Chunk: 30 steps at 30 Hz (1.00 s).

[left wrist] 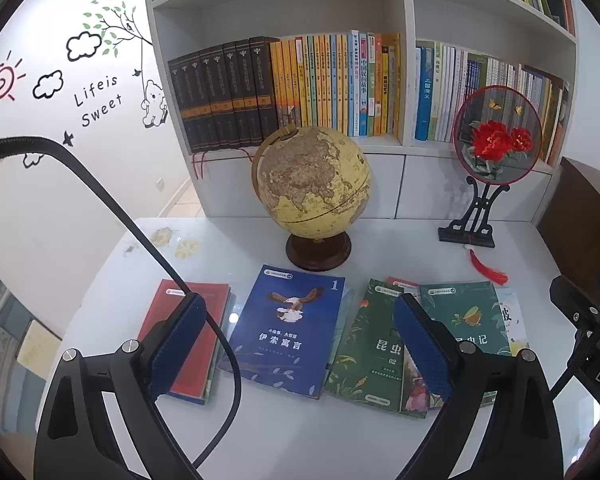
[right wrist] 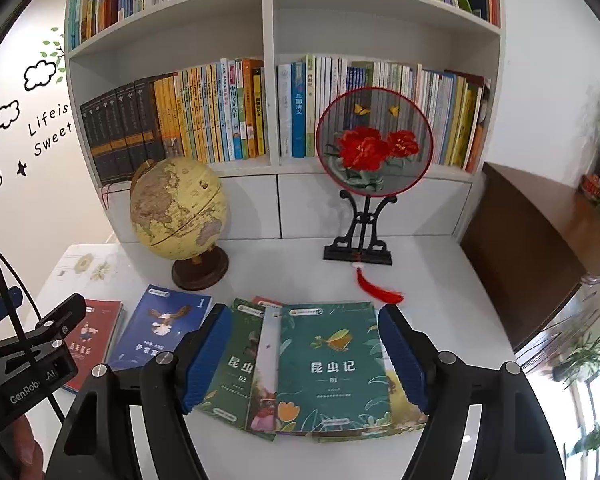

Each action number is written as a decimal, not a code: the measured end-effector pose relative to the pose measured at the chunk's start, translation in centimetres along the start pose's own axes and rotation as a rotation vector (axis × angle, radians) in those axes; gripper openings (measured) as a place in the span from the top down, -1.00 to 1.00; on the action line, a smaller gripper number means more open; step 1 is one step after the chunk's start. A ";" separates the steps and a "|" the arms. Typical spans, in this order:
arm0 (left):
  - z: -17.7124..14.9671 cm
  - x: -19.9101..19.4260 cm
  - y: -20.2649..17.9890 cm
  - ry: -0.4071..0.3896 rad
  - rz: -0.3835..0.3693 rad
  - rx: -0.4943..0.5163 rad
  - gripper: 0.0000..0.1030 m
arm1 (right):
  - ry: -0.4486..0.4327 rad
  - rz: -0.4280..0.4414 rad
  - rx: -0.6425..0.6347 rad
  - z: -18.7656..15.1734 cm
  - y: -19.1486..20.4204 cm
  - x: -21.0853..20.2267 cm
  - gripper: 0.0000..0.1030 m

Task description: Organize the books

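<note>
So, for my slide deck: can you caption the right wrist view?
Open right gripper hovers over the green 01 book among loose books on a white desk, globe and bookshelf behind.

both cameras look forward and downward over the white desk (left wrist: 340, 440) toward the white bookshelf (left wrist: 406, 80). taking the yellow antique-style globe on its dark wooden base (left wrist: 314, 184) as landmark: the left wrist view faces it nearly head-on, from above the desk's near edge. the right wrist view sits further right, so the globe (right wrist: 178, 208) falls left of centre. both share the globe, the round red-flower fan on a black stand (right wrist: 374, 142), the shelf and the books lying in front of the globe. each view catches the other claw at its edge.
</note>
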<state>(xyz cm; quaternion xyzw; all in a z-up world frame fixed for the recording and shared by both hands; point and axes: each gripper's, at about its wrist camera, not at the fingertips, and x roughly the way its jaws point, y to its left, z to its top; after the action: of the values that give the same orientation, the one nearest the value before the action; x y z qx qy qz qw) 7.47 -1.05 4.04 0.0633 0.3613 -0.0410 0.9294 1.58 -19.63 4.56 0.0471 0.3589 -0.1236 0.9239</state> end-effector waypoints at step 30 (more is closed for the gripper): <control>0.1 0.7 -0.6 0.037 -0.052 0.015 -0.83 | -0.030 -0.061 -0.019 0.0 0.4 -1.0 -0.45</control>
<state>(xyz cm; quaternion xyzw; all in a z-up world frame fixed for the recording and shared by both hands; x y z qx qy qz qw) 8.02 -1.72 3.60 0.0614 0.3796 -0.0665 0.9207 0.94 -19.04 5.25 0.0256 0.3474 -0.1490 0.9254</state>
